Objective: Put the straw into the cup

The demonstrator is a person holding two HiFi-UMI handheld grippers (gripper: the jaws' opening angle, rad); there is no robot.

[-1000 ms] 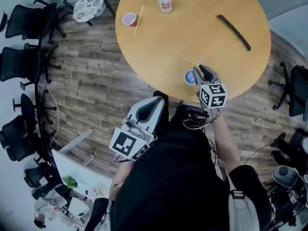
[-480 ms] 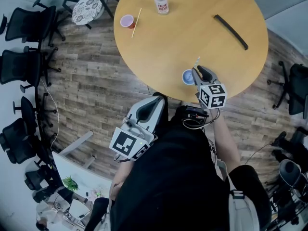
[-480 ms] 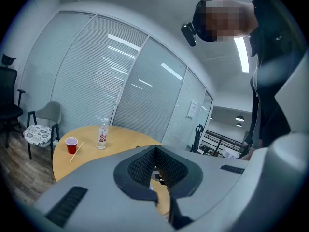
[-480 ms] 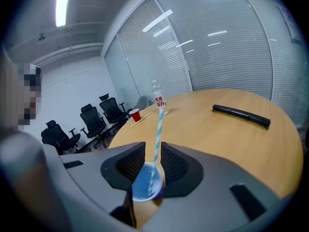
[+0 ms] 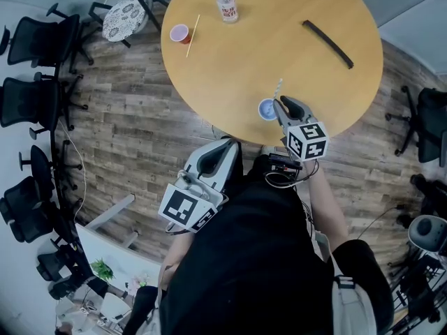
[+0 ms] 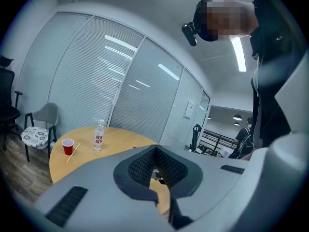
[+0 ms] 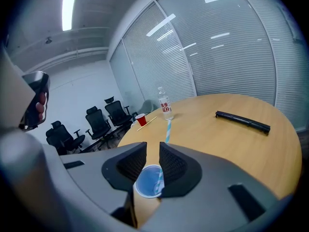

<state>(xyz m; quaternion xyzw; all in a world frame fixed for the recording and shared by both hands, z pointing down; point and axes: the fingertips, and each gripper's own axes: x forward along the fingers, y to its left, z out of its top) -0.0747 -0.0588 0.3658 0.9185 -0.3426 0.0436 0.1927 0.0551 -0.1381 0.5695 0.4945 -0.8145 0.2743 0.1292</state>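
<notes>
A blue paper cup (image 5: 267,109) stands near the round wooden table's (image 5: 244,68) near edge. A blue-and-white striped straw (image 5: 277,89) stands in it and leans away from me. My right gripper (image 5: 281,103) is right at the cup. In the right gripper view the cup (image 7: 147,181) lies just below the jaws and the straw (image 7: 167,130) rises past the right jaw's inner edge. The right gripper (image 7: 153,151) has a narrow gap, wider than the straw, so it is open. My left gripper (image 5: 229,146) hangs off the table by my body; in its own view the left gripper (image 6: 154,151) is shut, empty.
At the table's far left stand a red cup (image 5: 180,33), a thin wooden stick (image 5: 192,35) and a water bottle (image 5: 225,4). A black bar (image 5: 328,44) lies at the far right. Office chairs (image 5: 31,100) line the floor to the left.
The head view has drifted, so the table sits slightly higher and further left. The right gripper stays at the blue cup with the straw standing in it. The left gripper has not moved.
</notes>
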